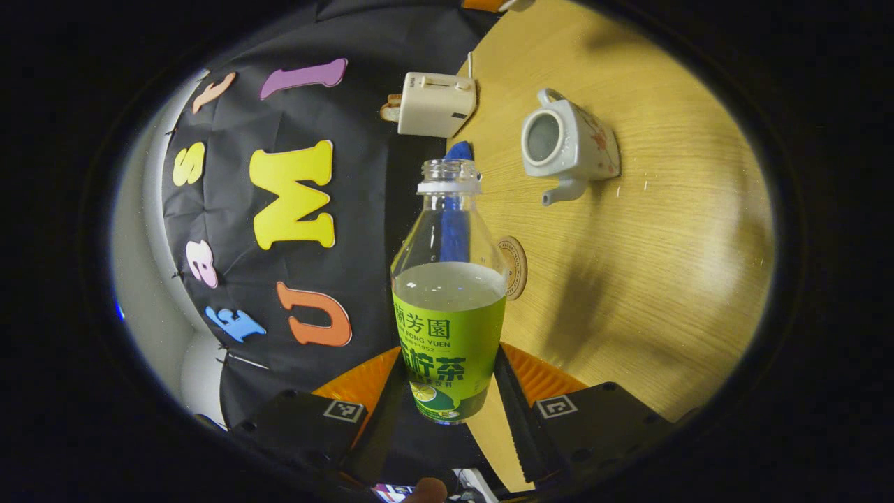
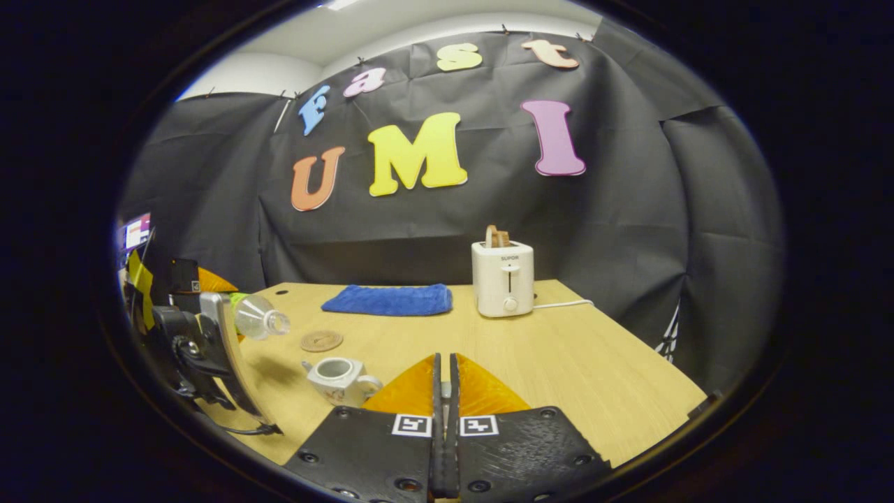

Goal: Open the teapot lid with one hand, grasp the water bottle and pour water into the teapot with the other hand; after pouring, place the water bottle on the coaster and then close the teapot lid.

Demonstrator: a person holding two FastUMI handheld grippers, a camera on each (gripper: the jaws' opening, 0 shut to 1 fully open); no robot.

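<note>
Teapot (image 1: pixel 569 143), a small white ceramic one with a faint floral print, sits on the light wooden table (image 1: pixel 663 230) with its top opening bare and no lid on it. No lid can be made out in the right tongs (image 2: pixel 444 391), whose two fingers lie pressed together with no visible gap and point out over the bare table, with the teapot (image 2: pixel 340 379) just to their left.

A clear plastic water bottle with a green label (image 1: pixel 449 300), uncapped and a little over half full of pale liquid, is clamped at its lower body between the two fingers of the left tongs (image 1: pixel 449 409). In the left gripper view the bottle runs straight out along the fingers, its open mouth toward the teapot, which lies beyond it and off to one side, well apart. In the right gripper view the bottle (image 2: pixel 258 318) is tipped over, its neck aimed across the table above and to the left of the teapot. That tilt suggests the pour is being lined up, though no water is seen leaving the mouth.

A round brown cork coaster (image 2: pixel 322 341) lies flat on the table near the teapot, free to receive the bottle afterwards. Farther back are a folded blue cloth (image 2: pixel 388 299) and a white toaster (image 2: pixel 503 278).
</note>
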